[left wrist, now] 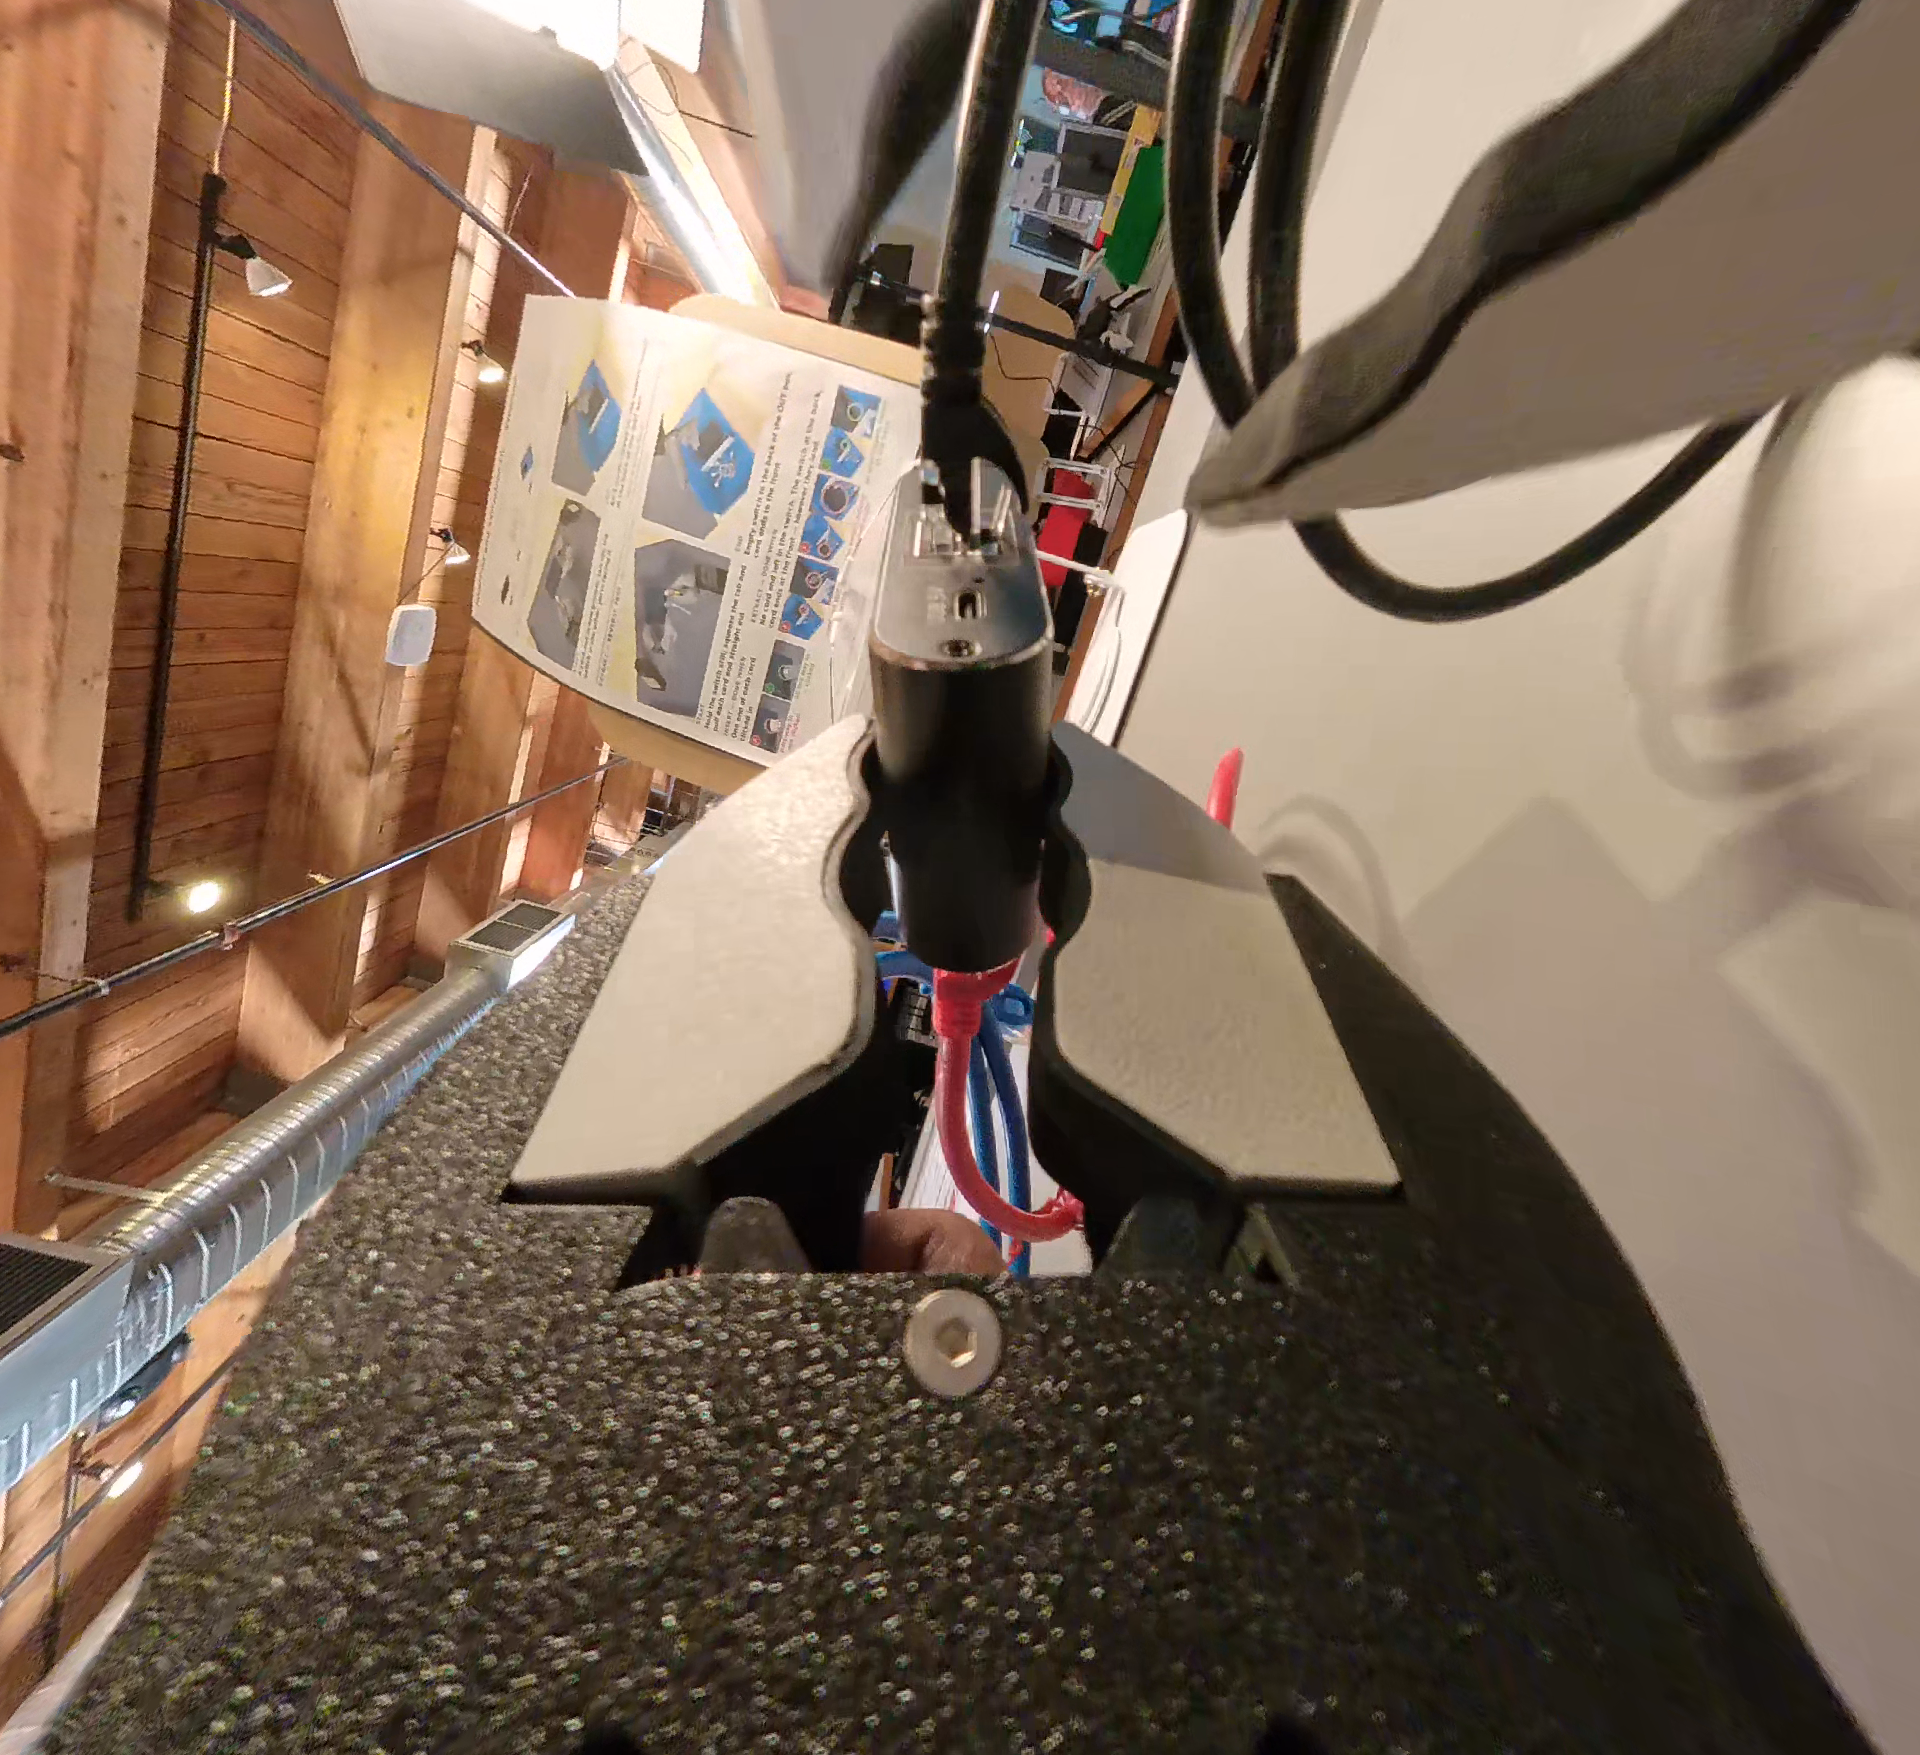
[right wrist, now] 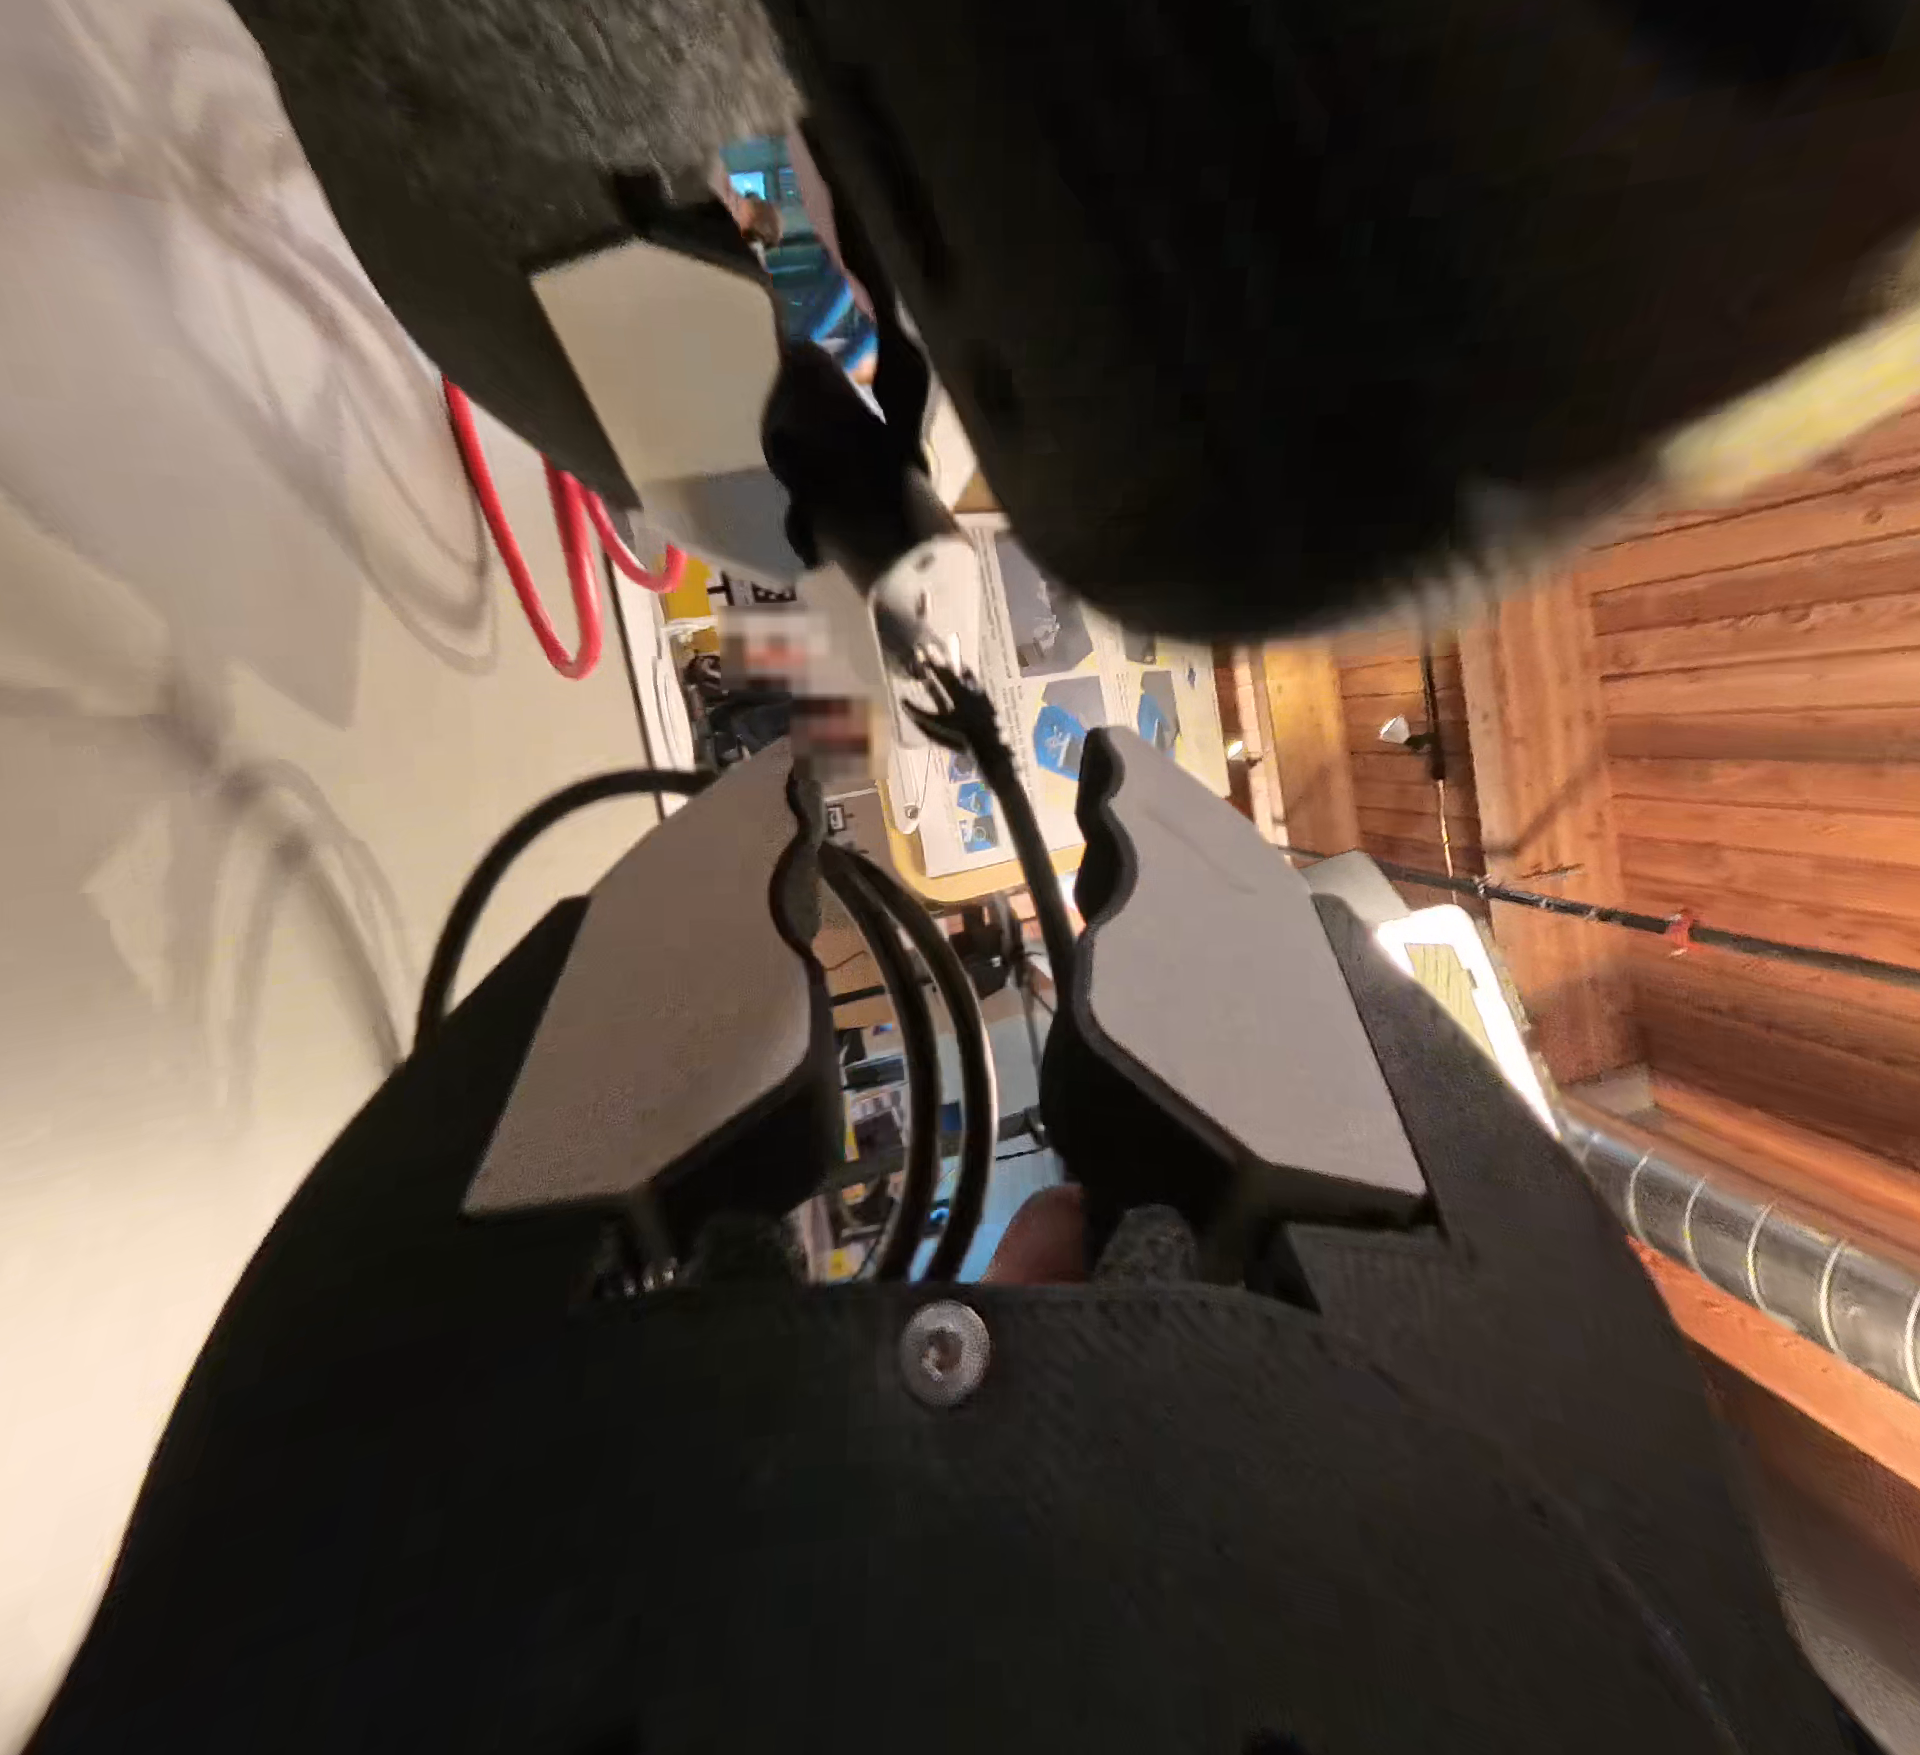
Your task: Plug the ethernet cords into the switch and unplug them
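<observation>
The left gripper (left wrist: 961,848) is squeezed tight around a small black box with a shiny metal end, the switch (left wrist: 961,729). The switch sticks straight out ahead of the left gripper, with its long side running the same way as the fingers. A red cord (left wrist: 961,1082) and a blue cord (left wrist: 1013,1103) hang from the near end of the switch, back toward the hand.

At the far end of the switch, a black cord (left wrist: 971,147) comes in with its black plug (left wrist: 961,448) at a port. I cannot tell if the plug is all the way in.

The right gripper (right wrist: 940,858) has its fingers spread apart and holds nothing. The black cord runs through the gap between them, close to the right-hand finger (right wrist: 1205,978). The plug (right wrist: 951,703) is just ahead of the fingertips, and the cord's long line points from the right gripper toward the switch (right wrist: 904,573). So the right gripper is the nearer one to grab the plug. I think it would need to go forward a bit and close on the plug.

The white desk (left wrist: 1558,770) is off to the side of both grippers.
</observation>
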### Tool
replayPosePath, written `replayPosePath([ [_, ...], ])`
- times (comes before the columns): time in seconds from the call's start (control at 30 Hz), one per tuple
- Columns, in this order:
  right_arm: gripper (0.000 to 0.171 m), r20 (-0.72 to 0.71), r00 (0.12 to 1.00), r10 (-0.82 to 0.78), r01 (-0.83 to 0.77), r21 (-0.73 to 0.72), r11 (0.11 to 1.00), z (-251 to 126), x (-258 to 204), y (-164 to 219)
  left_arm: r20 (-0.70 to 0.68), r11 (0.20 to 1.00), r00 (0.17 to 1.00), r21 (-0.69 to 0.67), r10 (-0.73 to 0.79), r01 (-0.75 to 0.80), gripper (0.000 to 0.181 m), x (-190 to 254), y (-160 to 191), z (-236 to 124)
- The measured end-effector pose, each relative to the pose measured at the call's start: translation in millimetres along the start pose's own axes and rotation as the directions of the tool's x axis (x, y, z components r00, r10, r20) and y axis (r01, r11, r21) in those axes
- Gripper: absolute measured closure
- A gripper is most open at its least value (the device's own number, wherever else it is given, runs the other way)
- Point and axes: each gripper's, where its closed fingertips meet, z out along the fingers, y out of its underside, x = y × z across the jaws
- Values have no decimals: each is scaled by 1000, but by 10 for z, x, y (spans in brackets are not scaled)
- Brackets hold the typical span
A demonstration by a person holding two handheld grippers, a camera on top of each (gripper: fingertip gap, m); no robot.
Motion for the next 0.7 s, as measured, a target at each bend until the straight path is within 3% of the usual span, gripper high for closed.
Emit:
replayPosePath([
  [0.13, 129, 5, 999, -32, 32, -14, 999, -32, -71, -25, -8, 1000, 1000, -5, 26, -26, 155, 72, -125, -19],
  [0.3, 135, 18, 1000, -17, 19, -115, 993, 93, -121, 180, -50, 999, 998, -35, 27, -29, 155, 128, -36, 53],
  [0.7, 136, 10, 998, -69, 69, -91, 993, 115, -120, 114, -122, 997, 990, -37, 66, -71, 156, 222, -28, 25],
])
